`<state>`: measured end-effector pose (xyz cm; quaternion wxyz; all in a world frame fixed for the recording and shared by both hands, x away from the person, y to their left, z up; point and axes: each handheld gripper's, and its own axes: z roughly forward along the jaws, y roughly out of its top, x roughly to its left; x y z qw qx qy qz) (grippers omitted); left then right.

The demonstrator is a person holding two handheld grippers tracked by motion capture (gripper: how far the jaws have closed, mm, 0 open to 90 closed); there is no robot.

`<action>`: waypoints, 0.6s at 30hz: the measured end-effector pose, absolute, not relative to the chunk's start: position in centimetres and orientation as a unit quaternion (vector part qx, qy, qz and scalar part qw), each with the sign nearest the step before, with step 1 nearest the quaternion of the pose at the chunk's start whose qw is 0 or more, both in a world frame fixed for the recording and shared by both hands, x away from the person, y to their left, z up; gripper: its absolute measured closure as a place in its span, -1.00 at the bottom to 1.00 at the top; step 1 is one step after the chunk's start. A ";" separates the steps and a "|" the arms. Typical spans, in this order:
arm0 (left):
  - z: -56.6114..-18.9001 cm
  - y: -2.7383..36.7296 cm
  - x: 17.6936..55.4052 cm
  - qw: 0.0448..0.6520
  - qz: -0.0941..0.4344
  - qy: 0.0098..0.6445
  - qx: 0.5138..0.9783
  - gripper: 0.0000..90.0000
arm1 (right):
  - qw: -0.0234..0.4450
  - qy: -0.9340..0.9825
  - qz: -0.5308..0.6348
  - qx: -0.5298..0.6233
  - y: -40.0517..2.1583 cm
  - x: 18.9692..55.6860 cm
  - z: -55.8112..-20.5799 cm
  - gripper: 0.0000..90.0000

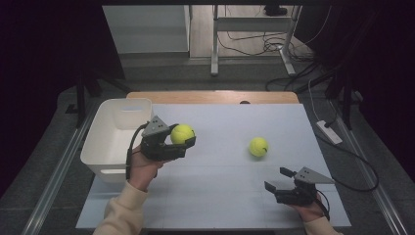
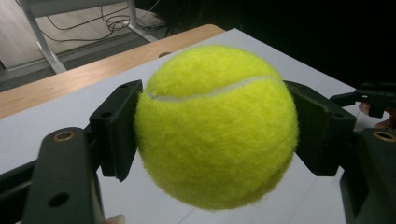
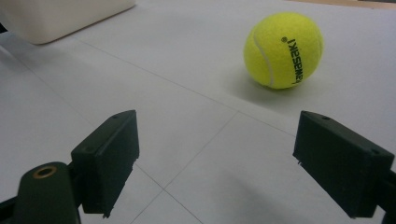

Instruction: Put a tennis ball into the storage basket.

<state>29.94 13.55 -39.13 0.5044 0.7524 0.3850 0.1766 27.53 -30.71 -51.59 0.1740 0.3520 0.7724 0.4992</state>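
Note:
My left gripper (image 1: 182,138) is shut on a yellow tennis ball (image 1: 181,133), held above the white table just right of the tub. In the left gripper view that ball (image 2: 217,126) sits squeezed between both black jaws. A second tennis ball (image 1: 258,147) lies loose on the table at centre right; the right gripper view shows it (image 3: 283,50) ahead and to the right, with black lettering on it. My right gripper (image 1: 279,179) stands open near the table's front right, nothing between its fingers (image 3: 108,158), a short way in front of the loose ball.
A white plastic tub (image 1: 107,142) stands at the table's left edge, beside my left hand. The white table top (image 1: 220,196) has a wooden strip (image 1: 210,96) along its far edge. Cables and table legs lie on the floor beyond.

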 end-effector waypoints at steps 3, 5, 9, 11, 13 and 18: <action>-38.7 13.9 30.0 0.507 0.180 0.387 0.749 -0.41 | 0.174 0.772 0.500 0.352 -30.7 27.5 -51.6 -0.69; -38.4 14.1 30.0 0.507 0.182 0.389 0.747 -0.41 | 0.174 0.772 0.500 0.352 -30.7 27.5 -51.6 -0.69; -38.0 14.5 30.1 0.509 0.183 0.393 0.744 -0.41 | 0.174 0.770 0.502 0.353 -30.8 27.5 -51.5 -0.69; -37.9 14.6 30.2 0.509 0.185 0.394 0.742 -0.41 | 0.173 0.770 0.502 0.353 -30.8 27.5 -51.5 -0.69; -37.7 14.8 30.3 0.510 0.186 0.396 0.740 -0.41 | 0.173 0.769 0.503 0.354 -30.8 27.5 -51.5 -0.68; -37.1 15.1 30.4 0.512 0.189 0.400 0.736 -0.41 | 0.174 0.769 0.504 0.354 -30.8 27.5 -51.5 -0.68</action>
